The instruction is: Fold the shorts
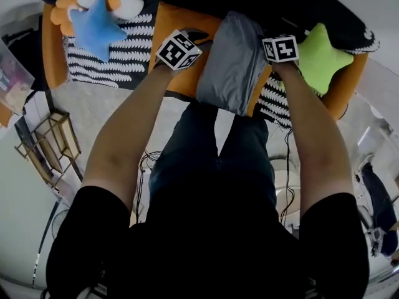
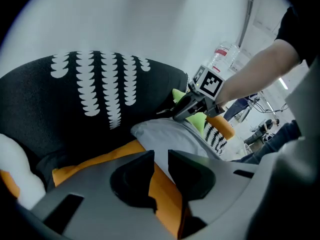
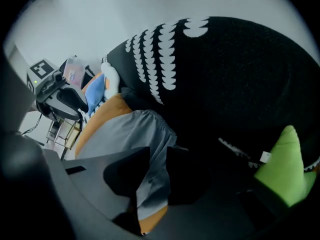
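In the head view, the gray shorts (image 1: 234, 64) are seen lying folded on an orange cushion (image 1: 167, 27). They reach down to the cushion's front edge. The left gripper (image 1: 184, 47) is held just beside the left edge of the shorts. The right gripper (image 1: 279, 48) is held at the right edge. Some bare orange is left open on the left side. A blue star pillow (image 1: 93, 27) is set well off to the left. A green star pillow (image 1: 319, 58) is set near the right gripper.

In the left gripper view, that gripper's jaws are seen a little apart, with a thin gap. Nothing is held in them. Only the orange cushion is seen through the gap, and the shorts lie just past the tips. A clear bottle (image 2: 223, 55) is shown only here, far behind the right gripper.

In the right gripper view, that gripper's jaws are also seen a little apart. Gray cloth is seen through the gap, but it is not pinched. The gathered waist end of the shorts is shown only here, next to a black cover with white marks (image 3: 225, 74).

One pair of shorts, one orange cushion, two grippers and two star pillows are counted.
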### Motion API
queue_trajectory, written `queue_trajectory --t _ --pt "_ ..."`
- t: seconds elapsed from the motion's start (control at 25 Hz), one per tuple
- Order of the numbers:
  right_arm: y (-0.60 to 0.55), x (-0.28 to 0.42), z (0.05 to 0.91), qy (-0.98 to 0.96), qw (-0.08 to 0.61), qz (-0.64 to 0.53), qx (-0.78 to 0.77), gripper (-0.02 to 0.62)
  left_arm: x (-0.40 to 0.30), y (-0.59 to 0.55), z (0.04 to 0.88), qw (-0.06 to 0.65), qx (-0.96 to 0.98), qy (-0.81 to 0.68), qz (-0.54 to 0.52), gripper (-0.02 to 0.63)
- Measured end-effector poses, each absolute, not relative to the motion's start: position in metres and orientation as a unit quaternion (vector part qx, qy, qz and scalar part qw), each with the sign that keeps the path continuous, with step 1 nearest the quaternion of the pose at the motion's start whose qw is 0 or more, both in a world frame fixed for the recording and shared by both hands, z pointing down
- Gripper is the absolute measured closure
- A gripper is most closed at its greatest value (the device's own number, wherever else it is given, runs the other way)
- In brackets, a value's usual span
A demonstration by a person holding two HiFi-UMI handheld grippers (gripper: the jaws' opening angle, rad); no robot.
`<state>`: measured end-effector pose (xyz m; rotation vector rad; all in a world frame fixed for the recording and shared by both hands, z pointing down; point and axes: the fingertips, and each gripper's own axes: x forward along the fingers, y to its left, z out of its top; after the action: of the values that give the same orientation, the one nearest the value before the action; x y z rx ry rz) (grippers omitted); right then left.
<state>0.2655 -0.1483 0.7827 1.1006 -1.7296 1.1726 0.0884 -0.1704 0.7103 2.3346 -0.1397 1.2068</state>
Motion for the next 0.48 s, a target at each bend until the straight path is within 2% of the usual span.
queue_trajectory --t 0.12,0.24,0.48 --pt "-0.143 0.262 0.802 -0.662 0.376 0.483 0.433 0.501 0.094 -0.178 0.721 0.250 0.858 -0.038 0.447 0.502" --pt "-0.140 0.270 0.808 -0.649 0.361 0.499 0.448 0.576 0.103 -0.183 0.726 0.246 0.860 -0.028 0.447 0.502" --pt "-0.131 0.292 0.796 -0.624 0.334 0.511 0.487 0.578 0.115 -0.186 0.734 0.246 0.857 -0.002 0.452 0.502"
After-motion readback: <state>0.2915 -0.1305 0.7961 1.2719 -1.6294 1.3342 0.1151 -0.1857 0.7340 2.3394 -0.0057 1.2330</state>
